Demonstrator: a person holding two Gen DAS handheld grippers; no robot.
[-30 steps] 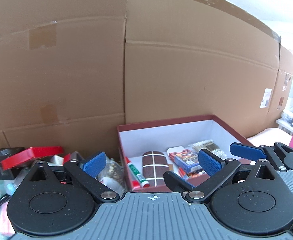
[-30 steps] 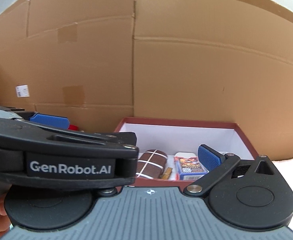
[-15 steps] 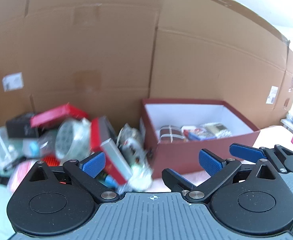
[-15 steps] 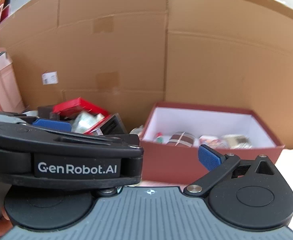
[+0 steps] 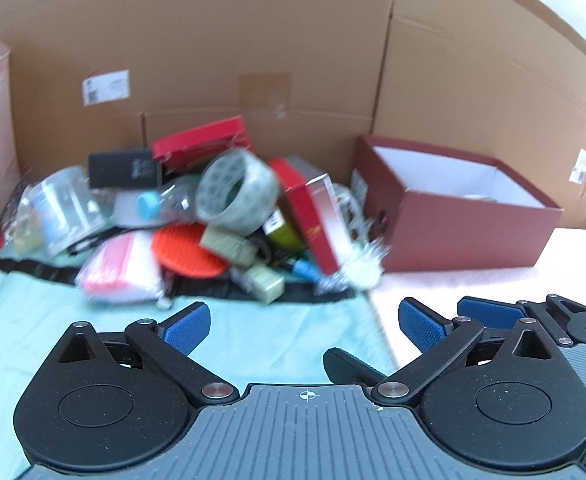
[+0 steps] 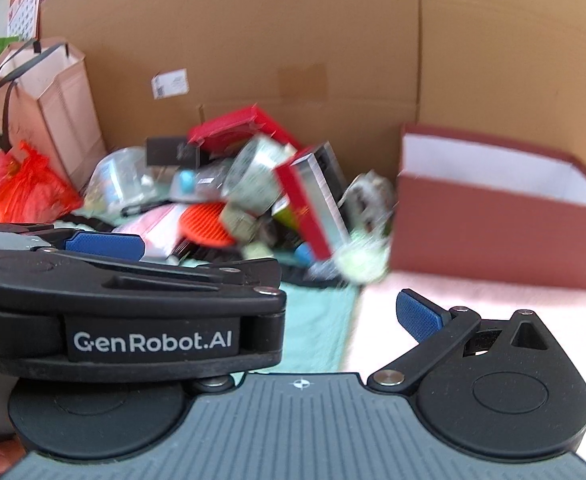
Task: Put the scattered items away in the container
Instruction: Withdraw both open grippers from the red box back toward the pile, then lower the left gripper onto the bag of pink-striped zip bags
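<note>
Dark red box (image 5: 461, 236), white inside, sits on pale pink cloth (image 5: 473, 292) at right. Just left of it, blurred clutter: tape roll (image 5: 235, 192), red carton (image 5: 317, 224), orange ridged disc (image 5: 187, 252), heaped on mint cloth (image 5: 253, 332). Cardboard wall (image 5: 253, 60) behind. Left gripper (image 5: 301, 326) wide, empty; right gripper (image 6: 269, 280) wide apart, nothing between.

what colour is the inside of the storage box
White inside the dark red box, clearest in the left wrist view.

Both views now off box (image 5: 465, 236), onto clutter (image 5: 229, 216)
</note>
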